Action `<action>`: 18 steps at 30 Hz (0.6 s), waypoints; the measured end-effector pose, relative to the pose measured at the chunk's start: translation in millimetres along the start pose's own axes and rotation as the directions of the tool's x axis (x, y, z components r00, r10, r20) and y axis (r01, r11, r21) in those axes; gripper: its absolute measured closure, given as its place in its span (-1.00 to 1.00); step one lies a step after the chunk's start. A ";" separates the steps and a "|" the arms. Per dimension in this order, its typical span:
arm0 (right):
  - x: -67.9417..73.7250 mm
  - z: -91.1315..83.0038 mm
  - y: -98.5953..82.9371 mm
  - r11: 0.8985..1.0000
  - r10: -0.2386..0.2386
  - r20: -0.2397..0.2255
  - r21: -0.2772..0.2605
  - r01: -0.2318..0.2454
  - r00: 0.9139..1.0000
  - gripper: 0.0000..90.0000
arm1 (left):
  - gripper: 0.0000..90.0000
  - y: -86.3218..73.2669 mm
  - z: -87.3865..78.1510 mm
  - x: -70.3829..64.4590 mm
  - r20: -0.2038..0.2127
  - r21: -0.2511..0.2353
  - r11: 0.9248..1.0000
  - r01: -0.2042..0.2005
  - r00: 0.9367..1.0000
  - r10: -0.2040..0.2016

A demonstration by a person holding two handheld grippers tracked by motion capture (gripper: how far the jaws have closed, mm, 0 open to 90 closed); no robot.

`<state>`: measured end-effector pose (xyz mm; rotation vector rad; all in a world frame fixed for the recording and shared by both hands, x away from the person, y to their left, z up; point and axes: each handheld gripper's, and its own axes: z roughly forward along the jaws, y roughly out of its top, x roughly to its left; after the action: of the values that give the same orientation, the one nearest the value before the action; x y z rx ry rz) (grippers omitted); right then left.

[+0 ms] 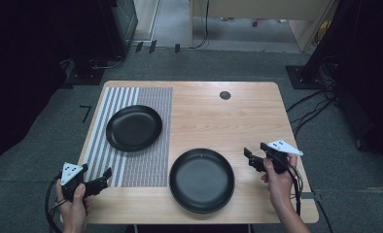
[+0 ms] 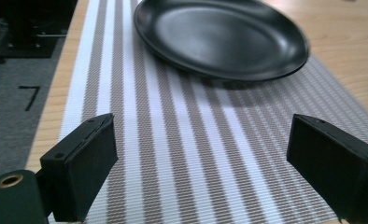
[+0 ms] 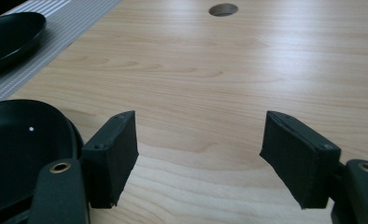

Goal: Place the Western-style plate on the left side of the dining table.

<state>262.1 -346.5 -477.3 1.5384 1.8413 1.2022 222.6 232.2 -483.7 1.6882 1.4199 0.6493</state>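
Wooden table (image 1: pixel 257 121) fills mid-frame in the high view, striped placemat (image 1: pixel 131 167) over its left part. Two black plates: far plate (image 1: pixel 133 127) sits on the placemat, left of centre; near plate (image 1: pixel 201 180) sits on bare wood, lower centre, its left rim about at the mat's right edge.

Left gripper (image 1: pixel 103 178) is lower left, over the mat's near edge, jaws wide, nothing between them. Its own view looks straight up the stripes at the far plate (image 2: pixel 222 35), well apart.

Right gripper (image 1: pixel 251 158) is right of centre, just beside the near plate's right rim, jaws wide, empty. In its view that plate (image 3: pixel 23 149) sits lower left, outside the jaws.

Looks like the near plate is next, probably going to the mat or onto the other plate. To do it well: swing the right gripper left so the rim goes between the jaws, one jaw under the lip, one inside. Pinch firmly; glossy rim may slip. Lift level. Small cable hole (image 1: pixel 224 95) at the upper centre isn't in the way.
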 end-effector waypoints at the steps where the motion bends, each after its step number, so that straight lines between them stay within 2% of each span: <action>1: -2.8 -1.6 -1.7 1.000 0.003 0.005 0.000 -0.003 1.000 -0.41 | -0.81 -2.9 1.6 2.5 -0.016 0.009 1.000 -0.012 1.000 0.012; 5: -13.6 -8.0 -8.6 1.000 0.020 0.031 0.004 -0.020 0.999 -0.41 | -0.81 -10.1 4.0 9.7 -0.036 0.026 1.000 -0.009 0.999 0.010; 13: -35.2 -19.4 -22.4 0.999 0.052 0.081 0.013 -0.053 0.995 -0.40 | -0.81 -17.8 6.1 18.2 -0.067 0.050 0.998 -0.031 0.997 0.034; 18: -46.3 -25.1 -32.1 0.999 0.043 0.121 0.028 -0.047 0.992 -0.40 | -0.81 -20.3 8.0 20.3 -0.079 0.064 0.997 -0.045 0.996 0.050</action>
<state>237.4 -398.4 -499.7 1.6401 1.7641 1.0806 222.7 250.3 -507.3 1.7666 1.4730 0.7133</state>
